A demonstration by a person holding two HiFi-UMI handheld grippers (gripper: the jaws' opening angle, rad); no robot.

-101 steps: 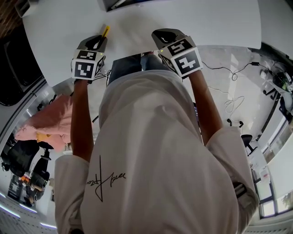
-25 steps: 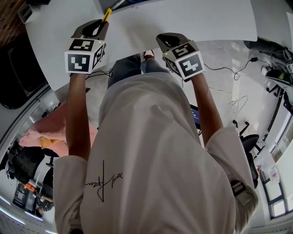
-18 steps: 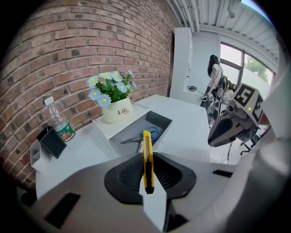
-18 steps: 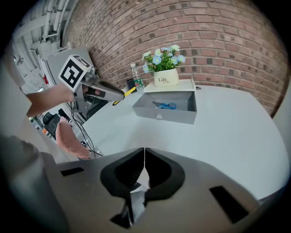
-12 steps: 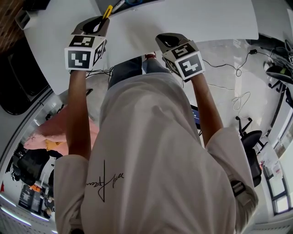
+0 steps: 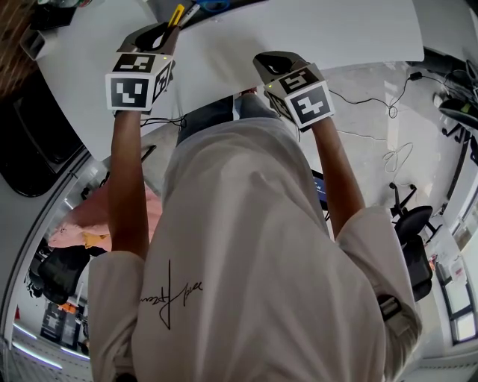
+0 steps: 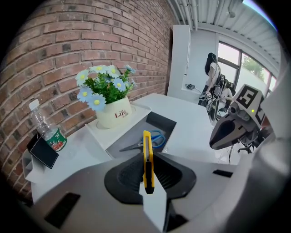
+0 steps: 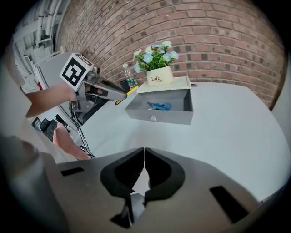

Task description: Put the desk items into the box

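The yellow utility knife (image 7: 147, 145) stands on edge between the 2 jaws of the left gripper (image 7: 148, 159). They are closed narrowly on its lower half, pads pressing both flat sides. Its far end sticks out beyond the jaw tips. From the left gripper view that end points toward the open grey drawer box (image 7: 160, 121), lining up with the blue-handled scissors (image 7: 158, 137) that lie inside. From the right gripper view the knife (image 8: 122, 99) juts from the left gripper (image 8: 109, 92) in the air, near the box's (image 8: 159, 113) left front corner. Whether its tip has crossed the rim cannot be told. The head view shows the knife (image 6: 176, 15) angled forward out of the left gripper (image 6: 159, 33) at the top edge of the picture.

The scissors (image 8: 159, 106) are the only thing visible in the drawer. On the pale top of the box stands a cream flower pot (image 7: 113, 116) marked "Life", with blue and white blooms. A water bottle (image 7: 45, 129) stands left of it by the brick wall (image 7: 54, 45).

The right gripper (image 8: 144, 157) hangs over the bare white desk (image 8: 218, 127), well short of the box. Its 2 jaws are pressed together with nothing between them.
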